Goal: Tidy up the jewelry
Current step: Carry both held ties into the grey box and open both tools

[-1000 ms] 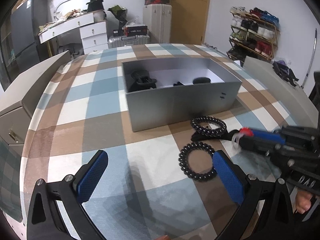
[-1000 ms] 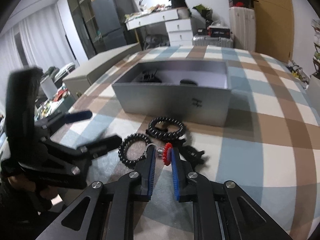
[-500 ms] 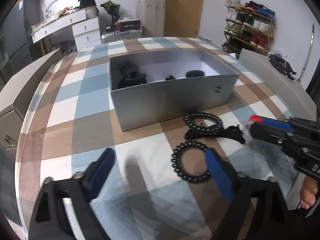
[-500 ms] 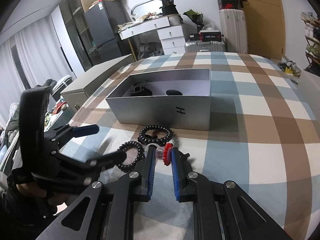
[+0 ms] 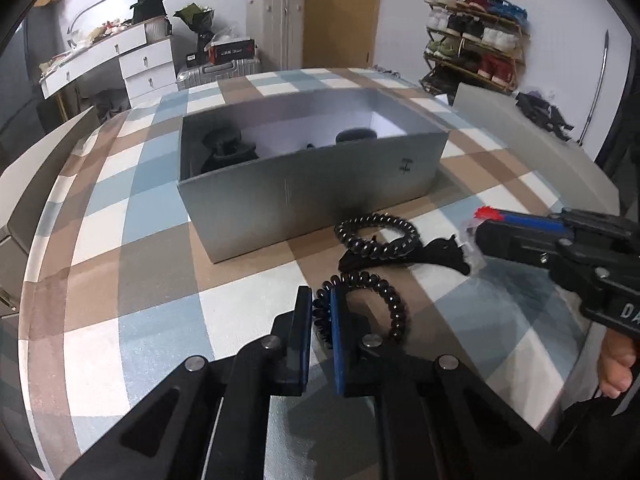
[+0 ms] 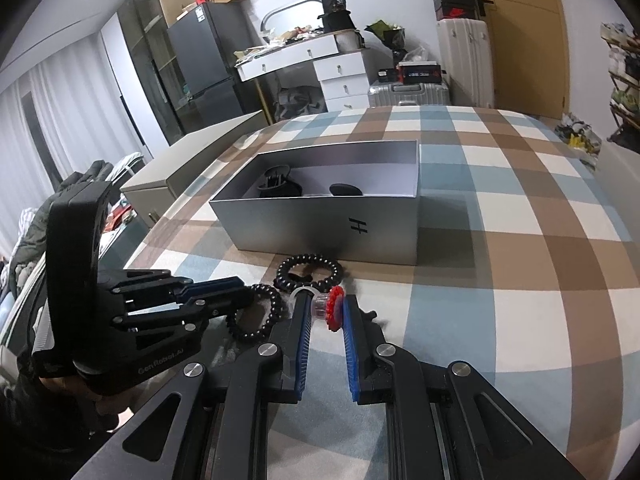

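My left gripper (image 5: 321,304) is shut on the near black spiral bracelet (image 5: 390,300), pinching its left side low over the checked cloth. It also shows in the right wrist view (image 6: 216,294) with the bracelet (image 6: 264,312). My right gripper (image 6: 324,306) is shut on a clear ring with a red flower top (image 6: 330,307), held above the table; it shows at the right of the left wrist view (image 5: 478,224). A second black spiral bracelet (image 5: 376,236) and a black clip (image 5: 444,254) lie in front of the open grey box (image 5: 304,196).
The grey box (image 6: 320,224) holds a black claw clip (image 6: 276,184) and a dark round item (image 6: 346,190). A grey lid-like panel (image 5: 532,136) lies at the table's right edge. A cabinet (image 6: 192,168) stands left of the table.
My left gripper moved forward and closed its fingers on the near spiral bracelet. My right gripper lifted a little with the ring still held.
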A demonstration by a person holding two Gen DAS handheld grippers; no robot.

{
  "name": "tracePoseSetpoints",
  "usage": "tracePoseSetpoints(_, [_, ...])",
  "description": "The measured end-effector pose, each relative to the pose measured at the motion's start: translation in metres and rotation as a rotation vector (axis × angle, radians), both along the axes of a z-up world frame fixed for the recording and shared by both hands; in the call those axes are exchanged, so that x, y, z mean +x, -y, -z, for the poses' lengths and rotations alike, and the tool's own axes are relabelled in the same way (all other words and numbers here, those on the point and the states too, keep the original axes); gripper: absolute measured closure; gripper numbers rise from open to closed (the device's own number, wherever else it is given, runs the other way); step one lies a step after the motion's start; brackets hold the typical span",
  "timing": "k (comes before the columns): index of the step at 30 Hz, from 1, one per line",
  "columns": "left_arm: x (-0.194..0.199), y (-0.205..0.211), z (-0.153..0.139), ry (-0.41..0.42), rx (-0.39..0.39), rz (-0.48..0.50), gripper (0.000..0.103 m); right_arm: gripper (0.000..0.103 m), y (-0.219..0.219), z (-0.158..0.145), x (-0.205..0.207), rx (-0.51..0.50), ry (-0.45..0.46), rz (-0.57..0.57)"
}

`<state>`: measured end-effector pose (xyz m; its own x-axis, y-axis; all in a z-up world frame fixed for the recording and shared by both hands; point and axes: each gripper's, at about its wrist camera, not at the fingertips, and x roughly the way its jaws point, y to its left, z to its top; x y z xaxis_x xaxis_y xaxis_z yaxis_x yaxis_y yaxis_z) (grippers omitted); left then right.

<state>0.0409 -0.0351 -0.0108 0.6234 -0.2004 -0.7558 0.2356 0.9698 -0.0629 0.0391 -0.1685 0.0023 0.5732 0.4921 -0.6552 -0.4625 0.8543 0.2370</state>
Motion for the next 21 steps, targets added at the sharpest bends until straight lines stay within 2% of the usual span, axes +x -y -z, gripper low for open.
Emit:
tracePoseSetpoints(14, [-0.005, -0.02, -0.041, 0.163, -0.079, -0.055, 0.099, 0.088, -0.002, -0.022, 0.006, 0.018, 0.076, 0.024])
tracePoseSetpoints(21, [0.01, -0.027, -0.053, 0.216, -0.075, -0.095, 0.099, 0.088, -0.006, -0.033, 0.021, 0.039, 0.113, 0.037])
